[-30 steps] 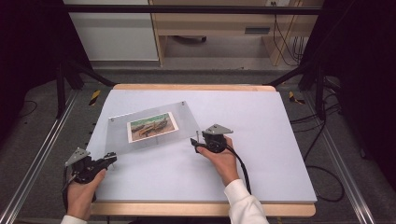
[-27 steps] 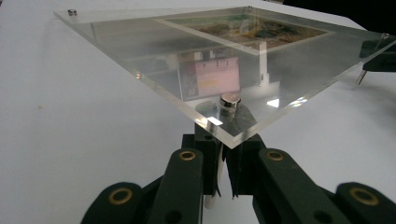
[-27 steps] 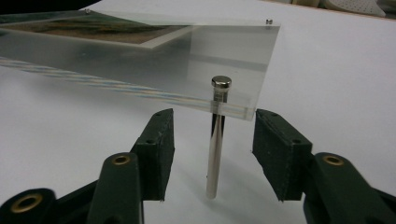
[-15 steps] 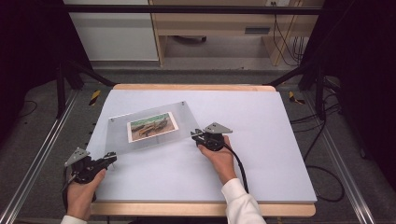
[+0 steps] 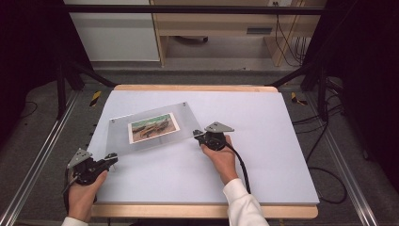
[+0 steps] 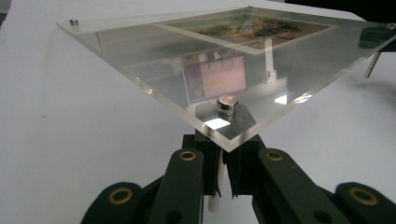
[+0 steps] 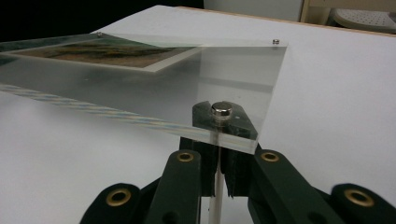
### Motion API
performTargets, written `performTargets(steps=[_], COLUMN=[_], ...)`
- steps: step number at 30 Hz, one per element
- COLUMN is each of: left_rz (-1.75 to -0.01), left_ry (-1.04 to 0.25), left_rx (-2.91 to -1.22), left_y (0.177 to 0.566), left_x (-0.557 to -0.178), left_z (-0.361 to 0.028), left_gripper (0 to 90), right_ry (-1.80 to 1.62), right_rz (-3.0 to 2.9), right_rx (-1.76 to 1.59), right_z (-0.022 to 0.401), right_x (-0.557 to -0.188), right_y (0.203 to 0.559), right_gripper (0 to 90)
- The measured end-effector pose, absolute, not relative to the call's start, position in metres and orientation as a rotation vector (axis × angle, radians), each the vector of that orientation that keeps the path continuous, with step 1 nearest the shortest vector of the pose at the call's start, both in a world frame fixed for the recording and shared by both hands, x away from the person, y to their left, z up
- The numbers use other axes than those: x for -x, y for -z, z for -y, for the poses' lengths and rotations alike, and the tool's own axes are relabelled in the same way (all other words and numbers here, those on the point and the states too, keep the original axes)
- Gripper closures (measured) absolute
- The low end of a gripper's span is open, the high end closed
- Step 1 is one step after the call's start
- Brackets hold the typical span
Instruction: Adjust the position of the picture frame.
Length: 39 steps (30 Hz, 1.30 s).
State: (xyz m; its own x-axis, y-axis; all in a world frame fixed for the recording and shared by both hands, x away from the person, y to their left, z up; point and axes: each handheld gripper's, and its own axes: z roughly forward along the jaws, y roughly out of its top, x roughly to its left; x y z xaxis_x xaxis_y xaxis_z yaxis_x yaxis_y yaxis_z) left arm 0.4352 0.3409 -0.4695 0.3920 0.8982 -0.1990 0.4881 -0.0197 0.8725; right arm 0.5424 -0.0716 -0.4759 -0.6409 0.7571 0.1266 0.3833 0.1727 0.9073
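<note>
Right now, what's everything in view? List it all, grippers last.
frame: 1, clear acrylic, left-centre of table, lifted off it
photo: 1, brown and green landscape, inside frame
studs: 4, silver, at frame corners
table: 1, white top, wood edge
cabinet: 1, white, beyond table
left gripper: 1, black, shut on frame's near left corner post
right gripper: 1, black, jaws just closed on frame's right corner post

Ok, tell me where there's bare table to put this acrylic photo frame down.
The white table lies bare right of the right gripper, out to its right edge, and along the far strip behind the acrylic photo frame. The near middle between both hands is free too. Crowded: the left side, under the frame and by the left gripper.
</note>
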Motion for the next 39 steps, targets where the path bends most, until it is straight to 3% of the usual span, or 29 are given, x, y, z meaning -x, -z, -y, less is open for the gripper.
performTargets(steps=[24,39], left_rz=[-1.176,-1.011], left_ry=[-0.621,-0.55], left_rx=[-1.547,-1.623], left_y=[0.439,0.423], left_x=[-0.434,-0.459], left_z=[-0.34,-0.265], left_gripper=[83.7,83.2], right_ry=[-1.535,-1.493], right_rz=[-2.065,-1.921], right_rx=[-1.02,-1.123], right_z=[0.073,0.155], right_x=[-0.526,-0.488], right_y=[0.447,0.433], right_gripper=[84.5,84.3])
